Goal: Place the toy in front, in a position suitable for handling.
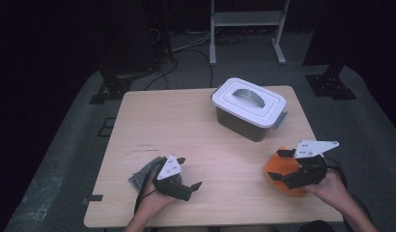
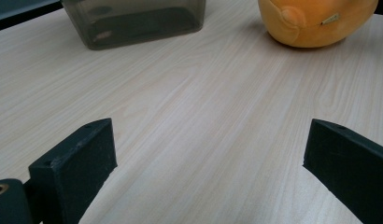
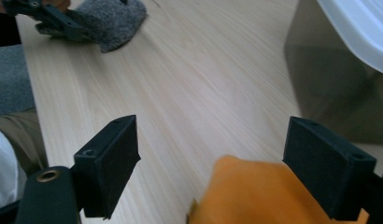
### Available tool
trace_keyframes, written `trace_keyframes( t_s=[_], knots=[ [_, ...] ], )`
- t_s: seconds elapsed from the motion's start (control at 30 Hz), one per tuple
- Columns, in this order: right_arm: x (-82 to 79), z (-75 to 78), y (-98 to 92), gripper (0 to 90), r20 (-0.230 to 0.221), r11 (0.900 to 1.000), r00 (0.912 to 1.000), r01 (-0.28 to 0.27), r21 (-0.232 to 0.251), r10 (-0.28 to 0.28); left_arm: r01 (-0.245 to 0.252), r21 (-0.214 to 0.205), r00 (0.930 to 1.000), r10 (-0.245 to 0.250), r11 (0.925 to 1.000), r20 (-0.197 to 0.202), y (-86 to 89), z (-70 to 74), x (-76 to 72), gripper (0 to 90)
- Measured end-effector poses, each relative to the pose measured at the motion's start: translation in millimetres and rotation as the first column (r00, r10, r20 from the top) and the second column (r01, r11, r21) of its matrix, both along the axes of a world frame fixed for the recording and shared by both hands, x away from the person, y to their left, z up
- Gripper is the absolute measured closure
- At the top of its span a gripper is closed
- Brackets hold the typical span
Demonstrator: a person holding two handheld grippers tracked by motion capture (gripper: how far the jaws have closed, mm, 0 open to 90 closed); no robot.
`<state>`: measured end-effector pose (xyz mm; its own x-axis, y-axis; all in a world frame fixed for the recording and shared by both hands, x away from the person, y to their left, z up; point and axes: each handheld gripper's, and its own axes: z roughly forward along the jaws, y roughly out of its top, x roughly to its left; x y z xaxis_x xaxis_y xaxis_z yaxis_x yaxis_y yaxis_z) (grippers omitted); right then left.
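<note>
A dark translucent box with a white handled lid stands at the table's far right; its wall shows in the left gripper view and in the right gripper view. An orange plush toy lies at the near right, also seen as the orange toy and the orange plush. My right gripper stands open just over it, jaws wide apart. A grey woolly item lies at the near left, the grey item. My left gripper is open beside it, above bare wood.
The wooden table has open surface between the two hands and in front of the box. Dark floor, cables and a metal frame leg lie beyond the far edge.
</note>
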<state>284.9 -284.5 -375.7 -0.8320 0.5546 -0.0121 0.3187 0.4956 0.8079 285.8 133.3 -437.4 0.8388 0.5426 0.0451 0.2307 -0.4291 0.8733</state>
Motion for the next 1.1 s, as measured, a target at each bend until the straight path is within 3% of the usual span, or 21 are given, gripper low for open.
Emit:
trace_keyframes(
  t_s=[0.33,0.67,0.73,1.1],
  knots=[
    [3.0,-9.7,-33.3,17.2,-0.009,0.9957,0.996,0.089,-0.025,-0.089,0.004,-0.013,1.0,-0.004,0.9999,-0.007,-0.5,-0.3,-0.1,1.5],
    [4.7,-30.1,-47.9,19.1,-0.045,0.9892,0.9885,0.143,-0.031,-0.144,0.01,-0.012,0.9999,-0.01,0.9999,-0.004,-1.4,-0.6,-0.3,1.6],
    [3.3,-34.0,-49.8,19.7,-0.036,0.9884,0.988,0.149,-0.029,-0.15,0.01,-0.011,0.9999,-0.01,0.9999,-0.005,-1.2,-0.7,-0.2,1.5],
    [-5.1,-54.4,-49.4,36.7,0.0,0.9856,0.9857,0.169,0.005,-0.169,0.007,-0.011,1.0,-0.006,0.9999,0.007,-1.2,0.1,-0.8,1.6]
  ],
)
